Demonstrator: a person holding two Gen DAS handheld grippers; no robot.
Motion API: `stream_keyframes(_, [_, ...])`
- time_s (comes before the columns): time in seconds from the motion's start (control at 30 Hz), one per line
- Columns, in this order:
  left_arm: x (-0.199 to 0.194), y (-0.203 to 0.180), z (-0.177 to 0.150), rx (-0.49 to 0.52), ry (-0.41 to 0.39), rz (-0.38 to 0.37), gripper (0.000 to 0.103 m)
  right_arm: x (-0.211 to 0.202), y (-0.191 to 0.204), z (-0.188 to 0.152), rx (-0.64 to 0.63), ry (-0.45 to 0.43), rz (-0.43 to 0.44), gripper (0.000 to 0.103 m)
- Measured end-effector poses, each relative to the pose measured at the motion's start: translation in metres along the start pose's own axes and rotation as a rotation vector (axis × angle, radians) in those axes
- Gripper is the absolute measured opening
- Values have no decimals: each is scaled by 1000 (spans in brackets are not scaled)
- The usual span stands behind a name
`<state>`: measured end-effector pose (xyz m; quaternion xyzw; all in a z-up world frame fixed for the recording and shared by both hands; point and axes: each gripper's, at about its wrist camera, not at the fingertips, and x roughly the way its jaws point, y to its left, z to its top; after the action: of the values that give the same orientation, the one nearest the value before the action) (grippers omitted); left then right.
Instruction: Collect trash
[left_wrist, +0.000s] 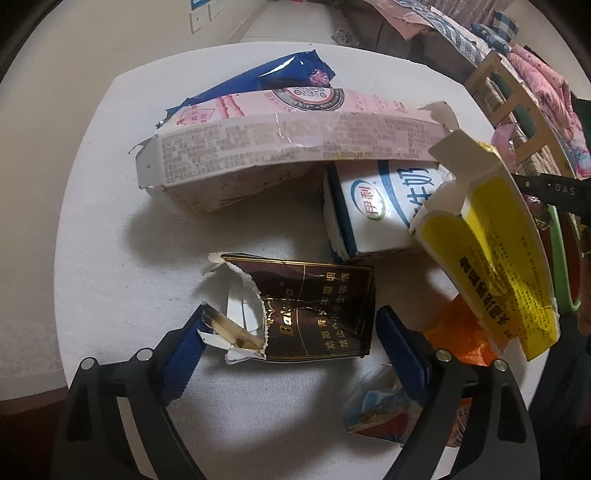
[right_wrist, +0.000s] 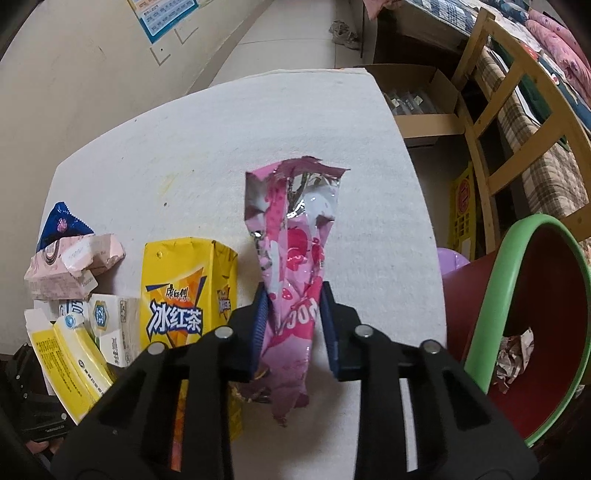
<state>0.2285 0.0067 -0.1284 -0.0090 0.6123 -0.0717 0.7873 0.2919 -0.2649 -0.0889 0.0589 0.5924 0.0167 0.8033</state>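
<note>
Right gripper (right_wrist: 293, 314) clamps a pink wrapper (right_wrist: 291, 258) above the table (right_wrist: 221, 147).
Left gripper (left_wrist: 291, 332) stands wide, straddling a torn cigarette pack (left_wrist: 314, 314), not pressing it.

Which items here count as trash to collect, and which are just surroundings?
Job: pink wrapper pinched in right gripper; brown cigarette pack between left gripper's open jaws; pink carton; milk carton; iced-tea carton; bin.
Surroundings: wooden chair; cardboard box.

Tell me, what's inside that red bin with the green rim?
Inside the red bin lies one crumpled silvery wrapper against its wall. The near rim and the right gripper, shut on a pink wrapper, hide the rest of the bin's inside.
</note>
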Motion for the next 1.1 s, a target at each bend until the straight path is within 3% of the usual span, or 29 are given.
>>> stream_keyframes(0.1, [-2, -1, 1, 1, -6, 3, 72, -2, 0, 0, -7, 0, 0, 19])
stream_keyframes(0.17, [-3, 0, 2, -11, -4, -14, 72, -4, -1, 0, -6, -3, 4, 18])
stream_keyframes(0.23, [-6, 3, 2, -22, -13, -19, 64, -10, 3, -2, -8, -11, 7, 16])
stream_keyframes(0.3, [-13, 8, 1, -41, -23, -19, 48, -15, 2, -2, -12, -20, 10, 16])
stream_keyframes(0.4, [-18, 18, 0, -75, -20, -38, 44, -25, 3, -3, -19, -35, 11, 16])
stream_keyframes(0.7, [-32, 30, -12, -147, -38, -88, 42, -49, -4, -13, -16, -72, 17, 16])
stream_keyframes(0.8, [-31, 34, -20, -201, -29, -100, 53, -54, -4, -15, -20, -81, 20, 16])
stream_keyframes(0.87, [-26, 36, -26, -237, -17, -115, 54, -55, -3, -17, -25, -83, 22, 16])
stream_keyframes(1.0, [-23, 39, -33, -307, -11, -117, 69, -59, 0, -18, -39, -90, 26, 16])
stream_keyframes(1.1, [-23, 43, -37, -372, -3, -119, 73, -59, 1, -18, -43, -93, 30, 16])
